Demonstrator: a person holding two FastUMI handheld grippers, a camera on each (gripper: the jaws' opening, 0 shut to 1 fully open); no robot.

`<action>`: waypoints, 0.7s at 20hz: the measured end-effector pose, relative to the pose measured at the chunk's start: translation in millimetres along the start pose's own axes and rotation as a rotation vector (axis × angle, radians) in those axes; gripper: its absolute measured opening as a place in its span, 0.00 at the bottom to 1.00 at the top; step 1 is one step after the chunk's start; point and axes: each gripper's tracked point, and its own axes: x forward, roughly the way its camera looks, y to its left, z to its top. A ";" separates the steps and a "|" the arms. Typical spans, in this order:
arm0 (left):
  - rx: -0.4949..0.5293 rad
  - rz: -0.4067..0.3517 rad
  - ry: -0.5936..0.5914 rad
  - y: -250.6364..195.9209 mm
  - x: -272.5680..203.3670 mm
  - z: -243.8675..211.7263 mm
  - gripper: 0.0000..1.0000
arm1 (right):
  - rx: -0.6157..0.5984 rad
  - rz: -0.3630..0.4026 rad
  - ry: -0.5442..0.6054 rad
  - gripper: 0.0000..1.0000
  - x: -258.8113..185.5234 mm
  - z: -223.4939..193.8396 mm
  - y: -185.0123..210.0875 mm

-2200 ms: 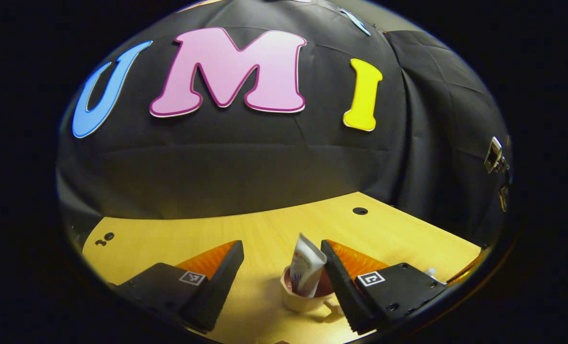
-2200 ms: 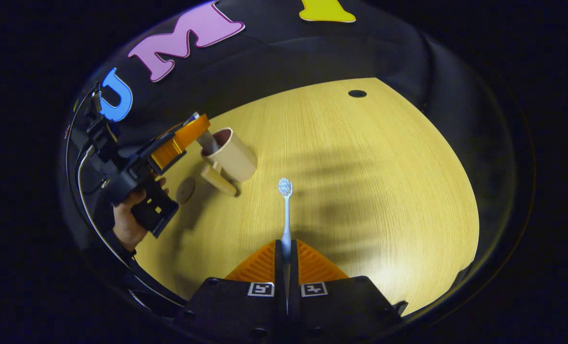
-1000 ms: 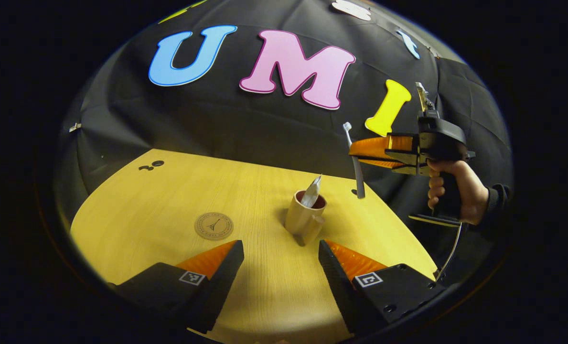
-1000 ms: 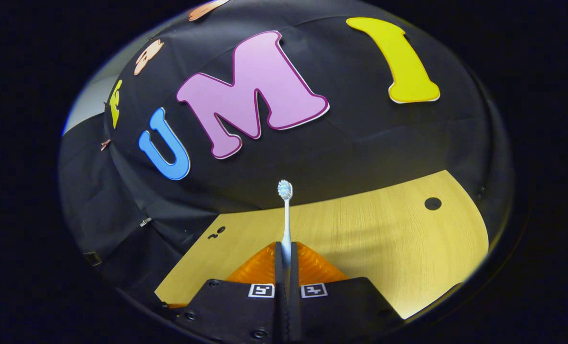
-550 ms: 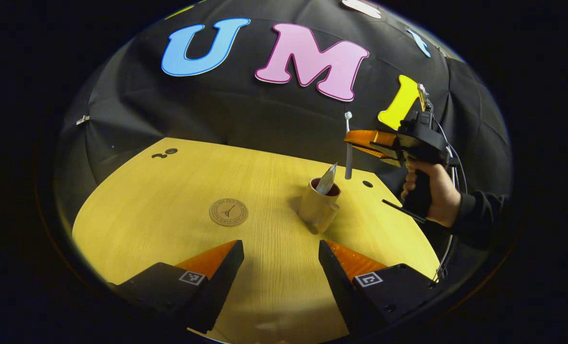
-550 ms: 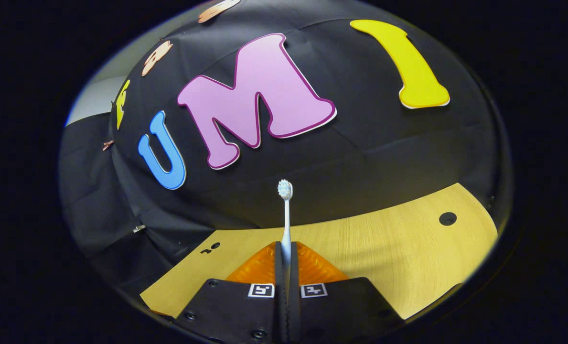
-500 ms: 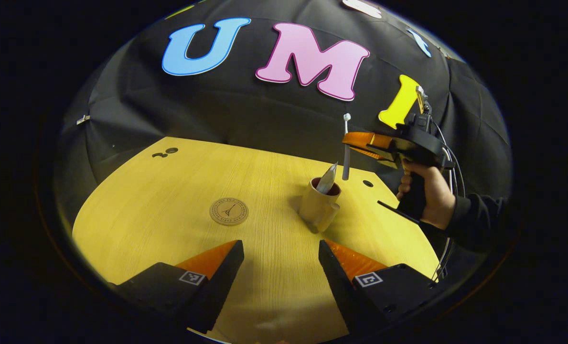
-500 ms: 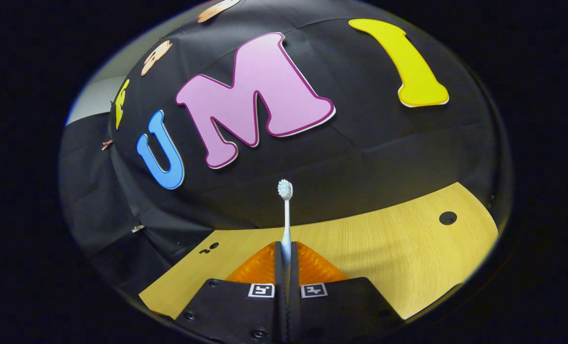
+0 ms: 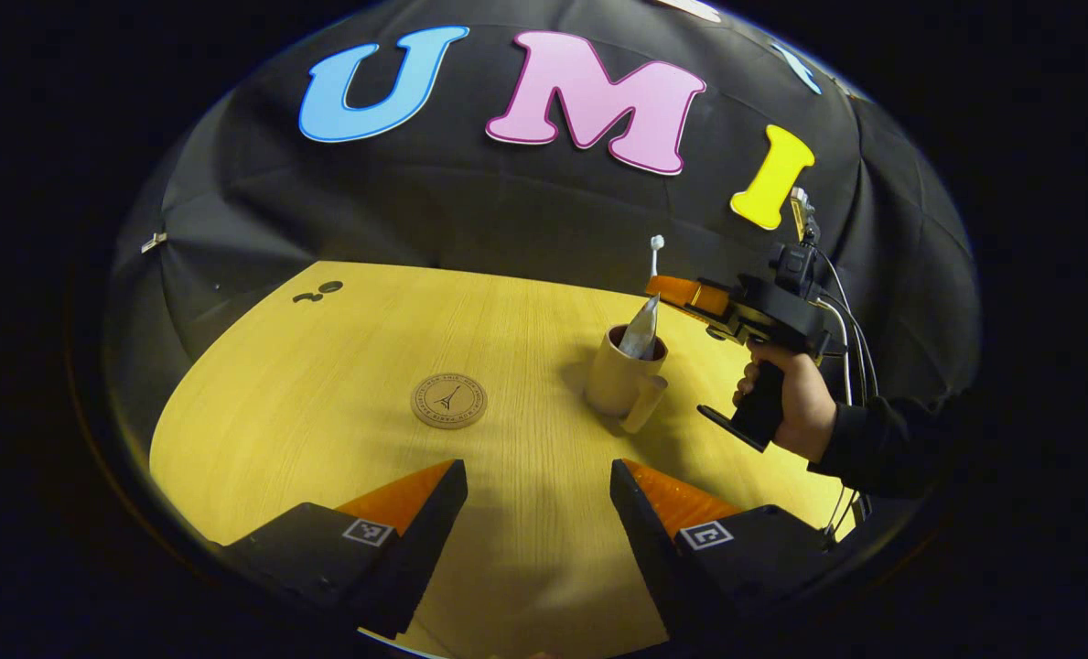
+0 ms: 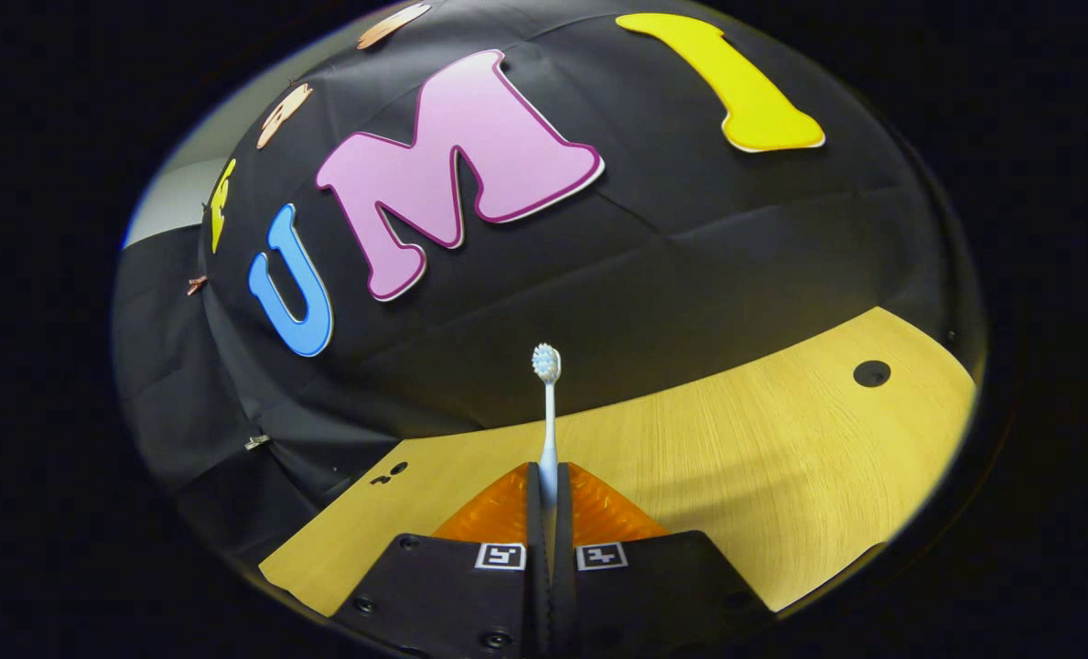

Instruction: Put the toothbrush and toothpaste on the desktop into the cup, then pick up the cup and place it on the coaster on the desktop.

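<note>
A beige cup [image 9: 619,381] with a side handle stands upright on the wooden desk [image 9: 324,366], and the toothpaste tube [image 9: 640,326] leans inside it. My right gripper [image 9: 664,287] hovers just above the cup's rim, shut on the white toothbrush [image 9: 654,257], whose head points up; the handle's lower end dips behind the tube. In the right gripper view the toothbrush [image 10: 547,412] rises from between my shut right gripper [image 10: 548,476]. A round brown coaster [image 9: 449,400] lies left of the cup. My left gripper [image 9: 537,480] is open, near the desk's front, holding nothing.
A hand [image 9: 786,407] in a dark sleeve holds the right gripper, with cables trailing behind it. The desk has a round cable hole [image 10: 871,372] at the far right and small holes [image 9: 319,291] at the far left. Black cloth walls close the back.
The right gripper has come down and left with the toothbrush, from above and right of the cup to just over its rim. The left gripper has stayed back and open.
</note>
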 end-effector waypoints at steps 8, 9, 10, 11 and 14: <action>-0.001 -0.039 -0.004 -15.3 17.0 5.2 0.98 | -0.050 0.008 0.004 0.38 -22.3 -3.2 0.4; 0.000 -0.045 -0.004 -17.7 16.1 4.3 0.98 | -0.047 0.017 0.005 0.52 -27.1 0.0 3.2; -0.002 -0.051 -0.004 -20.0 15.8 2.7 0.98 | -0.039 0.023 0.011 0.71 -31.5 1.0 4.9; -0.006 -0.053 -0.001 -20.6 15.1 -0.1 0.98 | -0.036 0.019 0.021 0.74 -35.4 2.3 5.2; -0.024 -0.047 0.003 -17.9 12.7 -7.4 0.98 | -0.050 0.000 0.072 0.95 -49.9 -0.6 8.3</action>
